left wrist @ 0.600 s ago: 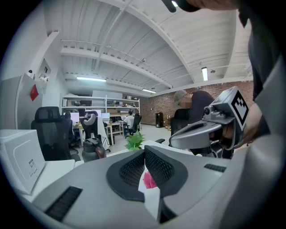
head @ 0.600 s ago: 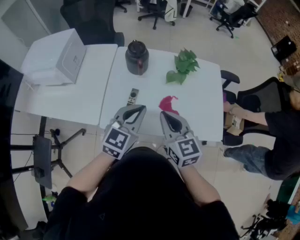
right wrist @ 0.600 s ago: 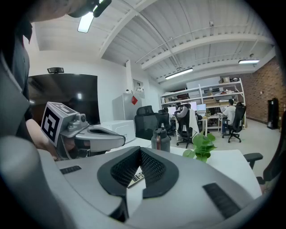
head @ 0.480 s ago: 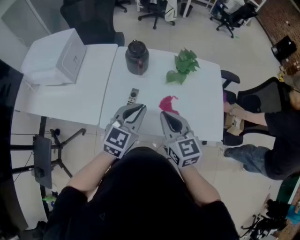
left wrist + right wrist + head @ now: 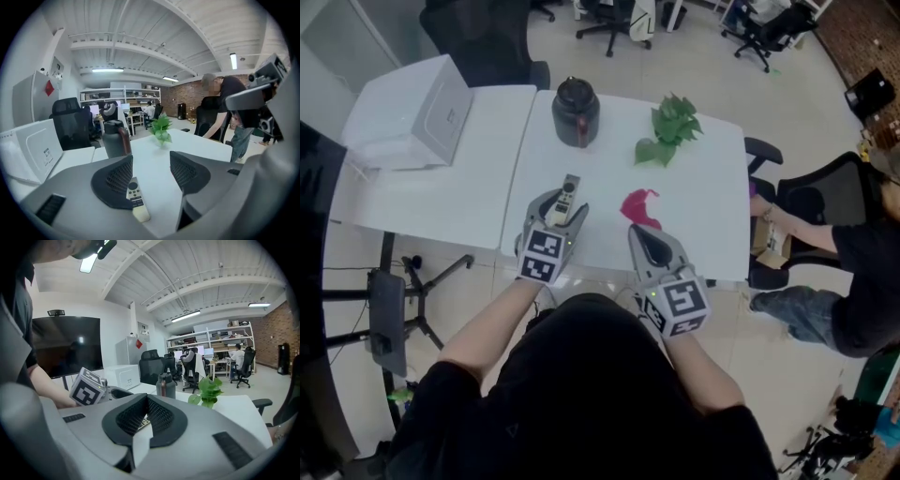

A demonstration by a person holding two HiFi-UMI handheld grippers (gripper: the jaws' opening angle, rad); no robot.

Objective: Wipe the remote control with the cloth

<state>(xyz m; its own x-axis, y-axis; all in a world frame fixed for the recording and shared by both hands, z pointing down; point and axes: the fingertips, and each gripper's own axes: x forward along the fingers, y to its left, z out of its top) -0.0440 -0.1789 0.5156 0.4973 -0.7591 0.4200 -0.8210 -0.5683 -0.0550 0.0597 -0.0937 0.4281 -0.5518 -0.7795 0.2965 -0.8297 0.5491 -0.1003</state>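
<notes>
The remote control [image 5: 570, 187] lies flat on the white counter [image 5: 703, 216], near its front edge, with its length running away from the person. The left hand-held gripper [image 5: 564, 202] is lowered over it with its jaws spread wide, one on each side of the remote. In the left gripper view the remote [image 5: 136, 199] sits in the gap between the jaws of the left hand-held gripper [image 5: 151, 159], close against the left-hand pad [image 5: 117, 178] and well clear of the other. Neither pad clamps it, so this gripper is released.

The red cloth [image 5: 639, 206] lies crumpled on the counter to the right of the remote, apart from it and just ahead of the tips of the right hand-held gripper [image 5: 636, 232]. In the right gripper view that gripper [image 5: 146, 399] is clenched, its jaws together with nothing held.

Farther back on the counter stand a dark jug [image 5: 575, 112] and a green plant sprig [image 5: 670, 131].
</notes>
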